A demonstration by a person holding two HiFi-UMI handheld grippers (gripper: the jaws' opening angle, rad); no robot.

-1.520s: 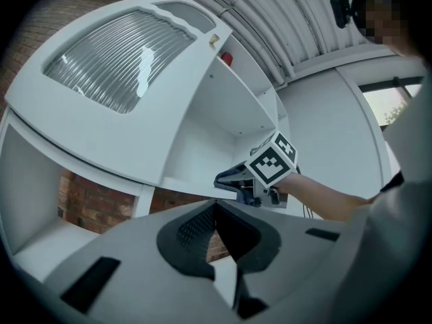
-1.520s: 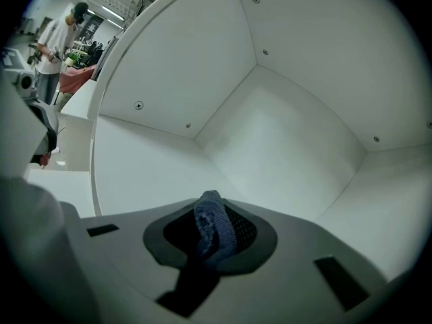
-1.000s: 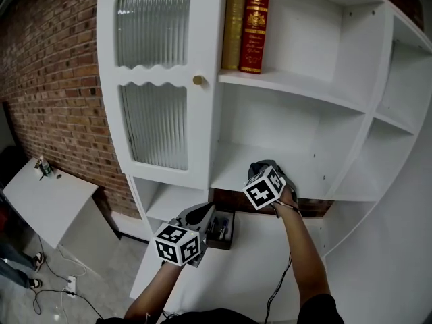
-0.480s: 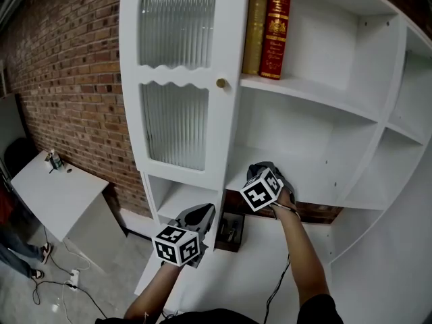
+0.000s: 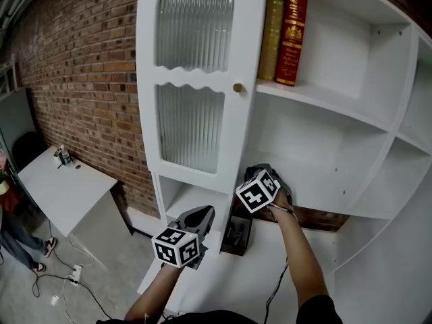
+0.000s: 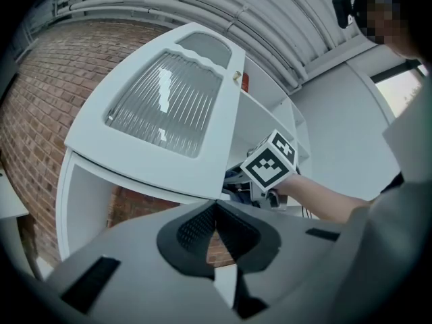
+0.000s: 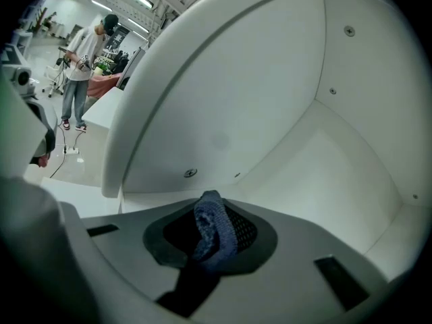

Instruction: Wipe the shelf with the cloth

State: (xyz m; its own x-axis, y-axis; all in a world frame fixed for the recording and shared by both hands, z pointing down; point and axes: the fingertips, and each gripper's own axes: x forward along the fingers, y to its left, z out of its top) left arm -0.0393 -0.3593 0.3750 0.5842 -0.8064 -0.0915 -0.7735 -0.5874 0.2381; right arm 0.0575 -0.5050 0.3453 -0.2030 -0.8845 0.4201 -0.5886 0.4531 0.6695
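My right gripper [image 7: 213,223] is shut on a blue knitted cloth [image 7: 216,235] that bunches up between its pads. In the head view the right gripper [image 5: 270,173] reaches into the open middle compartment, low over the white shelf board [image 5: 320,196], near that board's front left corner. The shelf surface [image 7: 331,174] and the compartment's back corner fill the right gripper view. My left gripper [image 5: 201,214] hangs lower, in front of the cabinet's bottom left opening; its jaws are shut with nothing between them [image 6: 216,211]. The cloth is hidden by the gripper in the head view.
A ribbed glass door [image 5: 192,79] with a brass knob [image 5: 237,88] stands left of the compartment. Books [image 5: 291,36] stand on the shelf above. A dark box [image 5: 237,233] sits below. Left are a brick wall [image 5: 81,79], a white table [image 5: 64,187], floor cables [image 5: 67,275]. A person [image 7: 77,73] stands far off.
The head view has swung left, so the shelf unit sits further right in the picture. The right gripper has slid slightly left along the shelf's front. The left gripper has hardly moved.
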